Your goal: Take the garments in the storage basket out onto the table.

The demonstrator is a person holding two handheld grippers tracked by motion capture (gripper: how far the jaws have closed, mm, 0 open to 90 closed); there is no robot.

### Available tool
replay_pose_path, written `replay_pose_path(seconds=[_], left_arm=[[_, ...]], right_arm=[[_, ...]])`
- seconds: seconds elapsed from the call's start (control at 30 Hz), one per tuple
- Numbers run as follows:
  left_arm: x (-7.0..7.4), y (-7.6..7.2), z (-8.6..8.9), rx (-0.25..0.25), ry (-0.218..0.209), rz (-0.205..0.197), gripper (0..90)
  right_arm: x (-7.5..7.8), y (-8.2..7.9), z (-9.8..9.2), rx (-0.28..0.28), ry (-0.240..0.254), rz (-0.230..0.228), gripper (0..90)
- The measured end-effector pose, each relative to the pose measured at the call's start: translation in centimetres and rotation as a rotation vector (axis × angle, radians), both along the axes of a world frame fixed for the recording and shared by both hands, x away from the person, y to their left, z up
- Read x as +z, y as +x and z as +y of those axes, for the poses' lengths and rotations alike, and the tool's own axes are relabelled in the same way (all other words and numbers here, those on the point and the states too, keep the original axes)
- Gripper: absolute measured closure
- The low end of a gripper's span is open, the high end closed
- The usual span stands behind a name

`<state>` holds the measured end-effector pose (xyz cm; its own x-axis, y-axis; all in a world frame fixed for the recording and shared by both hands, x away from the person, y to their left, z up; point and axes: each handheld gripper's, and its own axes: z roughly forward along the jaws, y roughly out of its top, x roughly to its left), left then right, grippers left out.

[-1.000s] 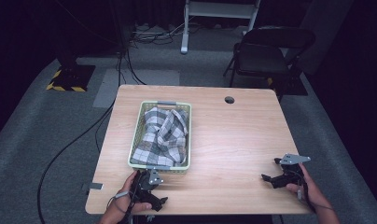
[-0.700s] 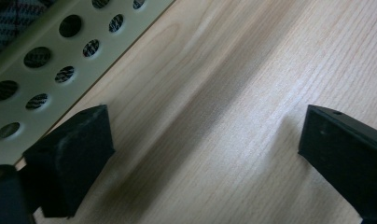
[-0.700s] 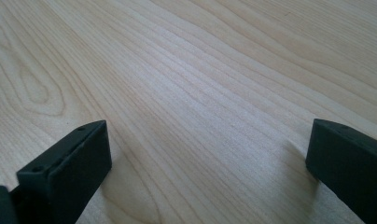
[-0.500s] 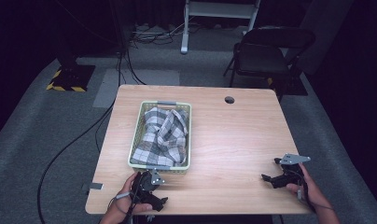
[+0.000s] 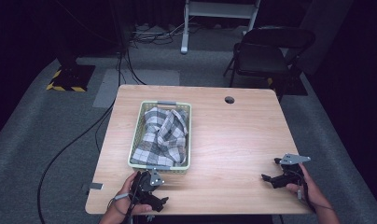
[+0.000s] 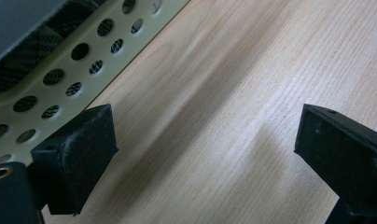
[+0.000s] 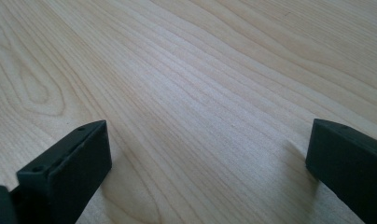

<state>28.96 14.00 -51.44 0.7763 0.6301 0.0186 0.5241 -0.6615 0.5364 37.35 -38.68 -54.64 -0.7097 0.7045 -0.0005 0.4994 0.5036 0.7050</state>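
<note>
Since a second ago my left gripper (image 5: 164, 201) has drawn back slightly from the basket (image 5: 136, 140) at the near table edge; its jaws have just closed a little but stand spread over bare wood. My right gripper (image 5: 267, 178) has not moved, jaws apart, empty. The checked cloth (image 5: 164, 135) lies bunched inside the basket. The wooden table (image 5: 233, 135) stands on grey carpet; a dark chair (image 5: 266, 56) behind.
</note>
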Motion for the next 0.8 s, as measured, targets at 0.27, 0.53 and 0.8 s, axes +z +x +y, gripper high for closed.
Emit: replay_pose_path(seconds=[0.27, 0.53, 0.8], left_arm=[[0.6, -0.2, 0.0, -0.002, -0.009, -0.016, 5.3], [1.3, -0.5, -0.2, -0.015, -0.016, -0.030, 5.5], [2.3, -0.7, -0.6, -0.019, -0.037, -0.052, 6.0]], right_arm=[[0.0, 0.0, 0.0, 0.000, 0.000, 0.000, 0.0], [0.0, 0.0, 0.0, 0.000, 0.000, 0.000, 0.0], [0.0, 0.0, 0.0, 0.000, 0.000, 0.000, 0.0]])
